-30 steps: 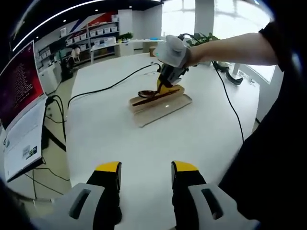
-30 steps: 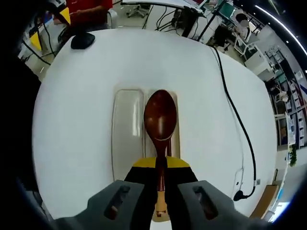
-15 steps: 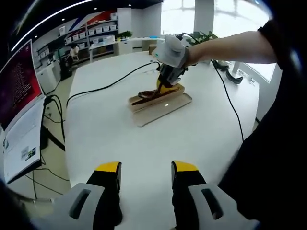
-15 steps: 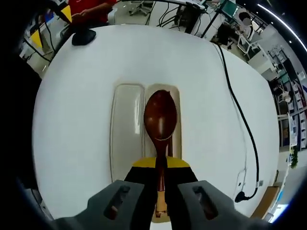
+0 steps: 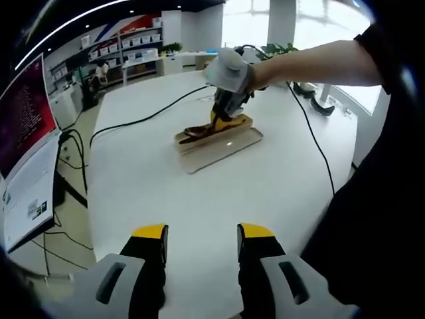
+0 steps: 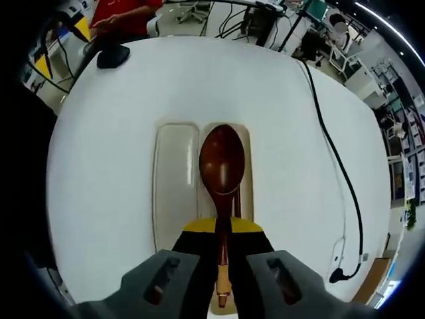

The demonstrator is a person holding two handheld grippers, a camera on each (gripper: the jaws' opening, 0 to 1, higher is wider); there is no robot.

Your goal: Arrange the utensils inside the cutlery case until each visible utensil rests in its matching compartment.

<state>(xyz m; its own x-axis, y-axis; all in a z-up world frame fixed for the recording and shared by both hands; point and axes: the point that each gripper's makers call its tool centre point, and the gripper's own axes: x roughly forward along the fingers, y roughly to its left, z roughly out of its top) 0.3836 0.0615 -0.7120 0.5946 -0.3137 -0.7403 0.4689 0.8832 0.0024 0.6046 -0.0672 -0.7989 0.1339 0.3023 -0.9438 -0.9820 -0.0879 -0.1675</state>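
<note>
A dark brown wooden spoon (image 6: 222, 169) is clamped by its handle between the yellow-tipped jaws of my right gripper (image 6: 223, 229), bowl pointing away. It hovers over the right compartment of the cream cutlery case (image 6: 174, 183); the left compartment looks bare. In the left gripper view the same case (image 5: 219, 138) lies mid-table with the right gripper (image 5: 222, 118) low over it, the spoon (image 5: 199, 131) angled down toward it. My left gripper (image 5: 201, 234) hangs open above the table's near part, nothing between its fingers.
The round white table (image 5: 166, 186) carries black cables (image 5: 143, 119) (image 6: 335, 166) across it. A dark object (image 6: 114, 56) sits at the table's far edge. A monitor (image 5: 26, 119) stands off the table's left side. A person's arm (image 5: 312, 63) reaches over the table.
The right gripper with the spoon has shifted slightly over the case and come lower toward it. My left gripper has stayed still and open.
</note>
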